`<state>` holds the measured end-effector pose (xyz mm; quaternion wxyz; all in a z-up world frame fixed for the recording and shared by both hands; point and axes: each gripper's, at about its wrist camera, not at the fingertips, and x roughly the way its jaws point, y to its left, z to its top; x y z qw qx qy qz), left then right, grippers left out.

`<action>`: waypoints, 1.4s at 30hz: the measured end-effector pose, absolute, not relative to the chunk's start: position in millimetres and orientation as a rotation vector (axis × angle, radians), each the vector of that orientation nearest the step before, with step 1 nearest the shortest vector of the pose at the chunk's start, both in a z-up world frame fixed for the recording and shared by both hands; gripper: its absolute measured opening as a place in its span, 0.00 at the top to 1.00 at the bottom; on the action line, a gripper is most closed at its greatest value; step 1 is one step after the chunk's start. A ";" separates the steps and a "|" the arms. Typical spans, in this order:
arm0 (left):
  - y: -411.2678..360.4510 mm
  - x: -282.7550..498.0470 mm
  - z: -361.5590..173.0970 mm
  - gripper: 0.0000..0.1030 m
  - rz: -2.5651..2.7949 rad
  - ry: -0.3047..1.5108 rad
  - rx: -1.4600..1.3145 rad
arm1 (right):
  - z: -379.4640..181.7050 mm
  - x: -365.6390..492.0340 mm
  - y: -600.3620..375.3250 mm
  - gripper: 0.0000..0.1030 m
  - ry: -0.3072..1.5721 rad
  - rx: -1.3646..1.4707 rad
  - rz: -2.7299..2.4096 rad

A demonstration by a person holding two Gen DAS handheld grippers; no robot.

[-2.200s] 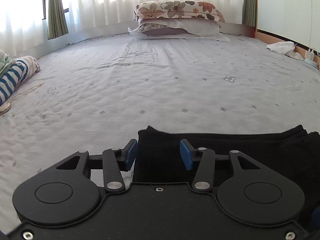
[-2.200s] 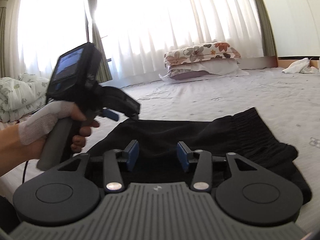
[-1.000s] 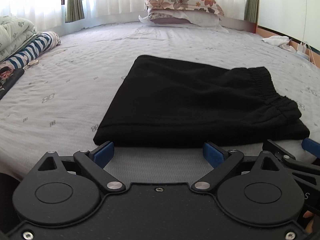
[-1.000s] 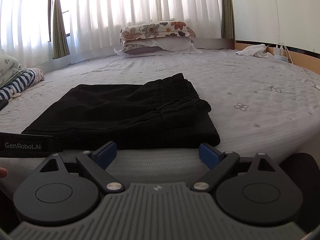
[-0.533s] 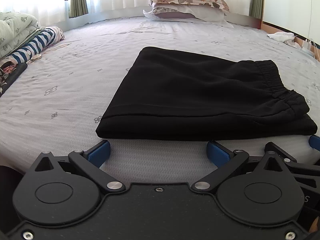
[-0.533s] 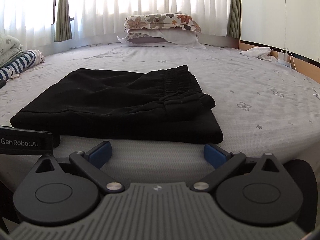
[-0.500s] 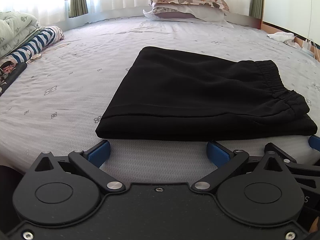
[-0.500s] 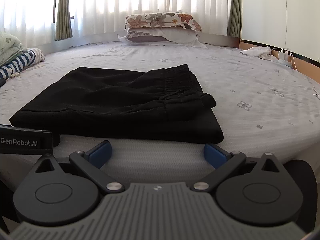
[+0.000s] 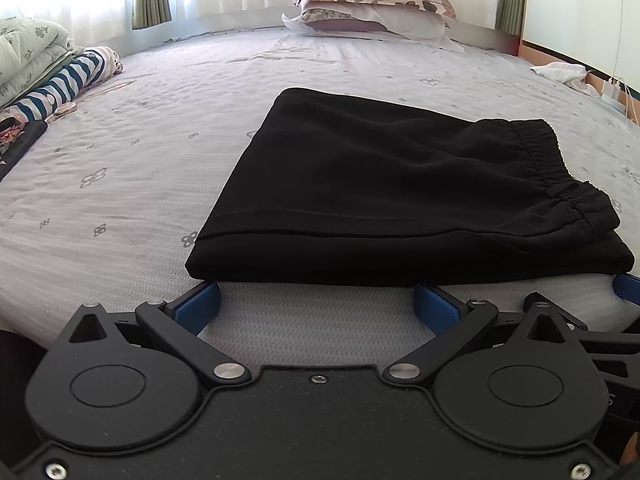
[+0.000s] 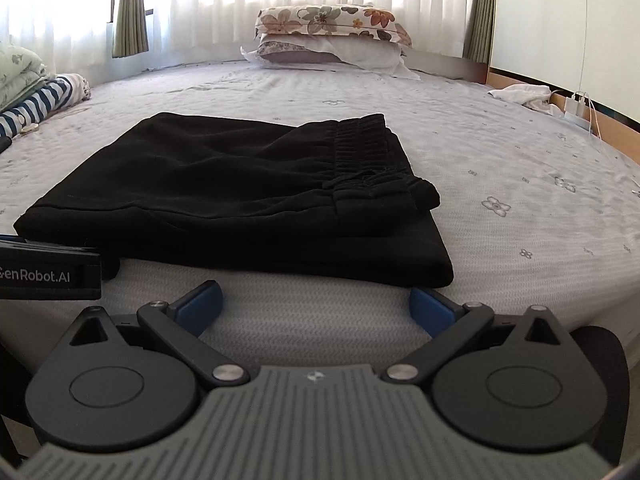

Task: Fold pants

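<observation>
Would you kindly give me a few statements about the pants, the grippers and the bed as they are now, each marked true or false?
1. The black pants lie folded flat on the bed. True.
2. The left hand-held gripper is clamped on the pants. False: it is open and holds nothing, short of the near edge.
3. The right hand-held gripper is open and empty. True.
4. The elastic waistband lies on the folded pile's left side. False: it is on the right side.
5. The floral pillow rests on top of the pants. False: it sits at the far end of the bed, well apart.
</observation>
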<state>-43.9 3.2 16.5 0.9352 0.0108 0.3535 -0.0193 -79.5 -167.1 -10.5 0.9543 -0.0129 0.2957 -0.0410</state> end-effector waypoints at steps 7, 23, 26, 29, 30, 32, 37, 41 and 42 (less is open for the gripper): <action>2.7 -43.4 15.1 0.00 -0.036 0.718 0.017 | -10.8 -78.1 -167.6 0.00 0.603 -0.028 -0.083; 3.3 -43.1 15.4 0.00 -0.039 0.720 0.010 | -11.7 -76.1 -168.6 0.00 0.611 -0.031 -0.079; 3.2 -42.5 15.2 0.00 -0.039 0.720 0.010 | -11.7 -76.1 -168.6 0.00 0.611 -0.032 -0.079; 3.2 -42.2 15.2 0.00 -0.040 0.721 0.010 | -11.5 -76.1 -168.4 0.00 0.610 -0.033 -0.079; 3.2 -42.4 15.1 0.00 -0.040 0.721 0.010 | -11.6 -76.1 -168.5 0.00 0.610 -0.033 -0.079; 2.9 -42.7 14.7 0.00 -0.041 0.720 0.011 | -11.6 -76.2 -168.5 0.00 0.610 -0.033 -0.079; 2.5 -43.2 13.0 0.00 -0.044 0.719 0.017 | -11.2 -76.4 -168.0 0.00 0.608 -0.035 -0.079; 2.5 -43.2 12.6 0.00 -0.045 0.720 0.023 | -11.2 -76.4 -168.0 0.00 0.608 -0.036 -0.079; 2.1 -43.2 12.6 0.00 -0.046 0.719 0.025 | -11.4 -76.4 -167.8 0.00 0.608 -0.036 -0.079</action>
